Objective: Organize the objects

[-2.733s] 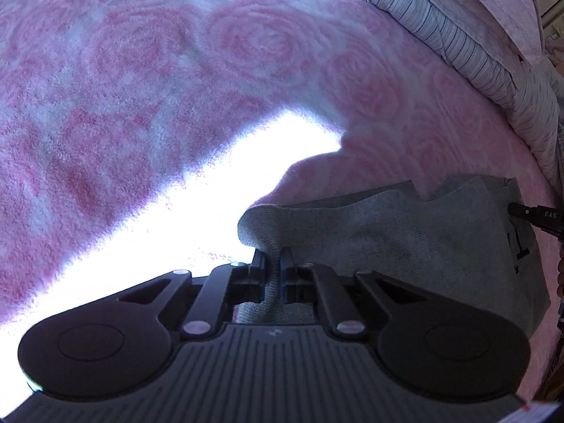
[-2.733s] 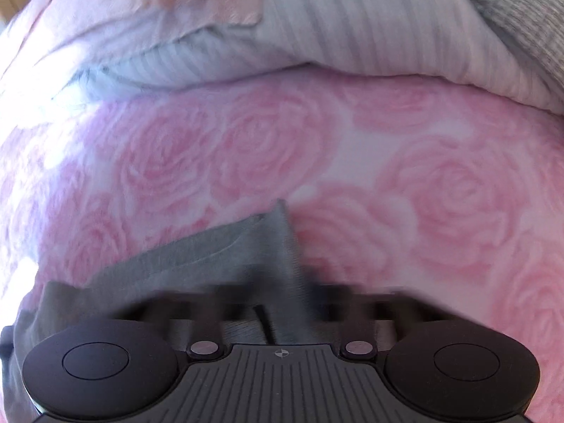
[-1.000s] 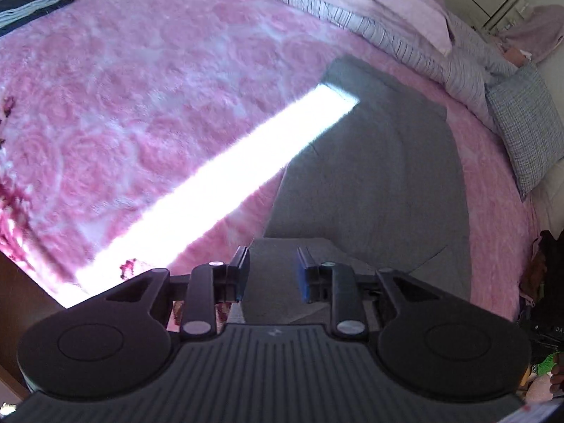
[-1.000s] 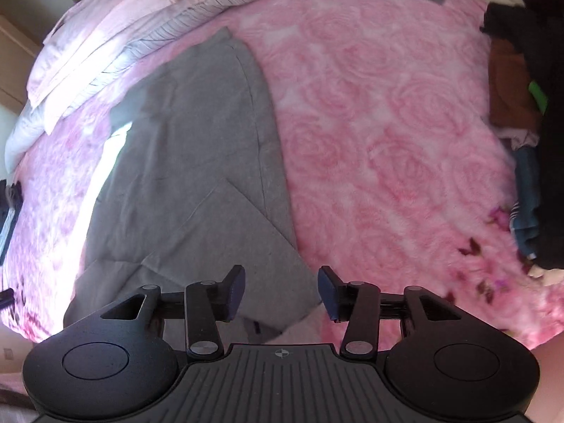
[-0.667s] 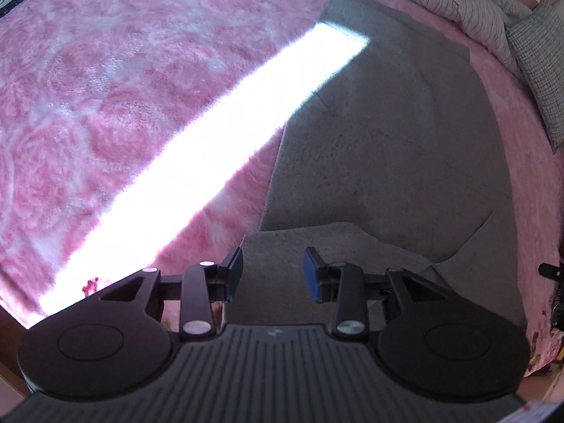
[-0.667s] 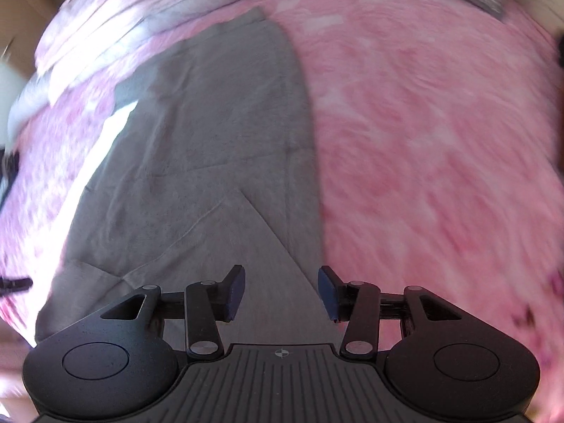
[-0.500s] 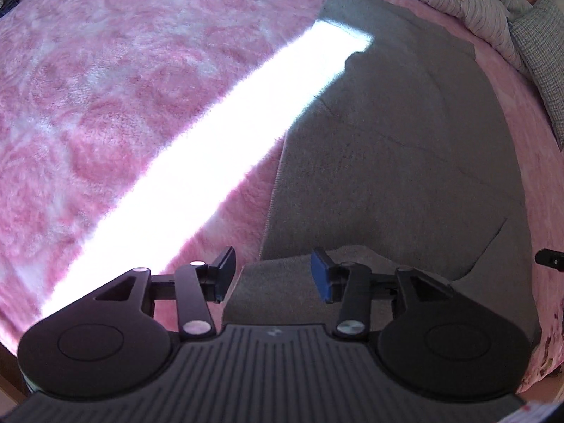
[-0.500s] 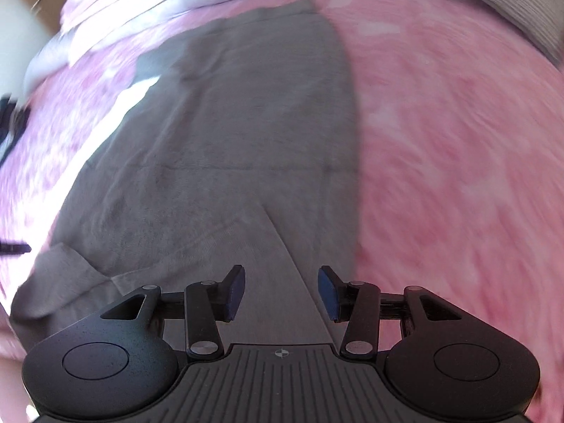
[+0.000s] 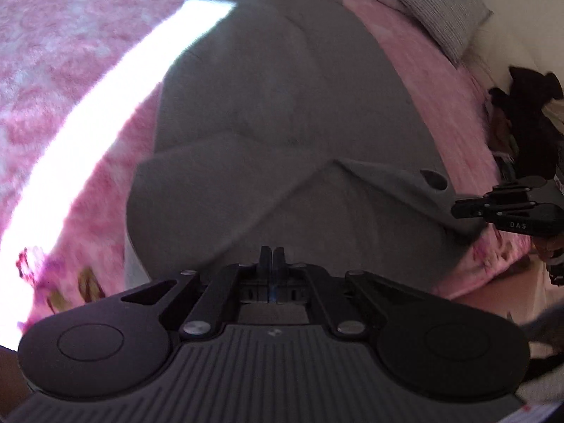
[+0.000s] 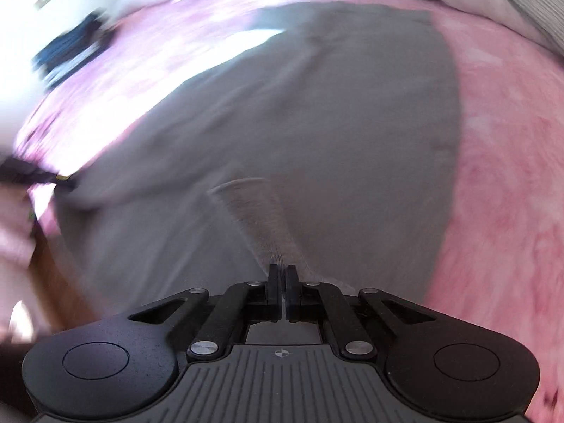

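Lying spread across the pink rose-patterned blanket (image 9: 423,67), the grey garment (image 9: 275,98) has a bright strip of sunlight (image 9: 116,91) running along its left side. The left gripper (image 9: 271,251) has its jaws pressed together on the garment's near edge, having just closed there. A grey pillow (image 9: 433,10) sits at the far right. In the blurred right wrist view, the right gripper (image 10: 282,268) is likewise clamped on a raised fold of the same cloth after closing
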Available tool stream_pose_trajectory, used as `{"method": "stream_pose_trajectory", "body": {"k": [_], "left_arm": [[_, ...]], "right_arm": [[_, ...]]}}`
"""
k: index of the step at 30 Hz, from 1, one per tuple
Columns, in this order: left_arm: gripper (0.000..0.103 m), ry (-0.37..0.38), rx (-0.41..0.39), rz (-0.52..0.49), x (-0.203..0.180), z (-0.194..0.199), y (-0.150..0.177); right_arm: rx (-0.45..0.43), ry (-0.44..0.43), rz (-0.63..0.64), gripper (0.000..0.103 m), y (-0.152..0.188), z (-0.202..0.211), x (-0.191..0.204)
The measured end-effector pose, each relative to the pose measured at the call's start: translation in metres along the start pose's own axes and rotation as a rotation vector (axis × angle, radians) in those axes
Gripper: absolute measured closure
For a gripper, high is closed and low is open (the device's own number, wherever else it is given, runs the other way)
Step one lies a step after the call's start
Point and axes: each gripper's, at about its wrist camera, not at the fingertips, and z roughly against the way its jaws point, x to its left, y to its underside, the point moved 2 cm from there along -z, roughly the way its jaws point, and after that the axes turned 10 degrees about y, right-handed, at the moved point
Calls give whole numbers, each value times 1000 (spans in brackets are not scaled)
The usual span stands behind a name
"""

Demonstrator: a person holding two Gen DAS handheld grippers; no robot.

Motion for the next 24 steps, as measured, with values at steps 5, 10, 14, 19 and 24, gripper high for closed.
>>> {"method": "stream_pose_trajectory", "body": {"k": [5, 10, 14, 19, 24], "left_arm": [[92, -60, -47, 81, 11, 16, 21], [53, -136, -169, 120, 49, 20, -14], [50, -180, -158, 129, 82, -12, -37], [103, -177, -119, 9, 80, -27, -32], [103, -69, -213, -264, 33, 31, 11]], "right_arm": [[269, -18, 22, 103, 77, -2, 55], [301, 96, -170, 65, 109, -4, 52], [249, 183, -365, 64, 120, 2, 37], [219, 226, -552, 64, 145, 17, 22], [264, 284, -614, 64, 179, 33, 23]]}}
